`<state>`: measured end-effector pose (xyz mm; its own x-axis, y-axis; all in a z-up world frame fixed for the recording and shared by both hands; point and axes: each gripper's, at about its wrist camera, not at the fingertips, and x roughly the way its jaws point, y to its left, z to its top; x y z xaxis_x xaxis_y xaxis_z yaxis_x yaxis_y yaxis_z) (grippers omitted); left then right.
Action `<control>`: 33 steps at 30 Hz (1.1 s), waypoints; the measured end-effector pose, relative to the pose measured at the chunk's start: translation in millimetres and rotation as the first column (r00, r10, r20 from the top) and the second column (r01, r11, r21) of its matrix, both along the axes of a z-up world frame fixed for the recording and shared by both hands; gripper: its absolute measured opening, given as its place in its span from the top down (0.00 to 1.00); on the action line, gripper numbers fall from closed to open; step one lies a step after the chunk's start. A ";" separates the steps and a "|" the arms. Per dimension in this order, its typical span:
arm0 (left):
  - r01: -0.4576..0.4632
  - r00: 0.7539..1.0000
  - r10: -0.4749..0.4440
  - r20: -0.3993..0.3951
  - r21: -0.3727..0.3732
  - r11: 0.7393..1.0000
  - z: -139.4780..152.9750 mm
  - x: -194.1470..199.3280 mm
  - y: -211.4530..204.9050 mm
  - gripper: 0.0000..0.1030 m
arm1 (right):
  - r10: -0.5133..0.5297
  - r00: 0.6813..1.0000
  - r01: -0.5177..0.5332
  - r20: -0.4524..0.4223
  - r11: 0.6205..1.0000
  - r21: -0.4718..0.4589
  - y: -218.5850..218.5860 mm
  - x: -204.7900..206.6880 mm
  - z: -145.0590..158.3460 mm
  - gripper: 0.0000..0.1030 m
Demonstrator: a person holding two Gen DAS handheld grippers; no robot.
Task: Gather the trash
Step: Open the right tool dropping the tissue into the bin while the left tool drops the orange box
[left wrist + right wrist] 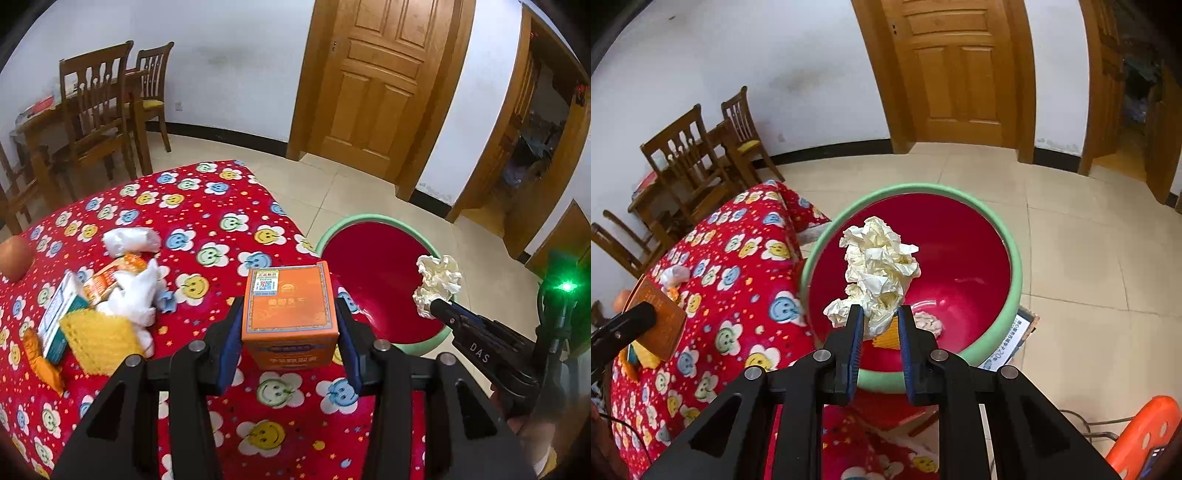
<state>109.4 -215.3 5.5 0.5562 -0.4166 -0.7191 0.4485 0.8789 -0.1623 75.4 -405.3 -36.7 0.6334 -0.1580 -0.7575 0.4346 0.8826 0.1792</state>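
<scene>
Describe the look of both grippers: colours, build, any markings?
Both are matte black angular linkage frames with silver pivot pins and blue pads lining the fingers. The left gripper matches the right gripper; the right one, seen from the left wrist view, carries white "DAS" lettering.

The table stands with a basin on the floor just beside its right edge. Above the table's near right part, a carton sits between the fingers of the left gripper. To the left on the table lies a heap of wrappers, boxes and tissue, with a fruit further left at the edge. The right gripper holds a crumpled paper wad over the basin; scraps lie in its bottom. Chairs stand behind the table, and a door behind the basin.
</scene>
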 end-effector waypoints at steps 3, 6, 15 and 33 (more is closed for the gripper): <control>0.014 1.000 -0.014 0.000 0.005 1.000 -2.8 4.4 -8.6 0.55 | -0.005 1.000 0.005 -0.006 1.000 0.009 -5.5 1.1 -2.2 0.79; 0.023 1.000 -0.023 0.001 0.008 1.000 -3.9 7.0 -15.8 0.55 | -0.008 1.000 0.008 -0.006 1.000 0.008 -9.0 1.7 -2.7 0.77; 0.067 0.998 -0.067 0.004 0.026 0.997 -9.4 15.5 -38.9 0.55 | -0.017 1.000 0.017 0.004 1.000 0.017 -16.2 -0.4 0.2 0.68; 0.201 0.980 -0.200 -0.015 0.047 0.978 -33.2 21.4 -104.9 0.55 | -0.105 0.993 0.102 0.061 0.993 0.058 -41.9 -34.9 10.6 0.49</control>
<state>130.8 -320.2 -27.7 0.4573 -0.4840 -0.7461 0.6150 0.7781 -0.1277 40.5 -447.2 -26.1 0.6631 -0.1847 -0.7254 0.5092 0.8216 0.2562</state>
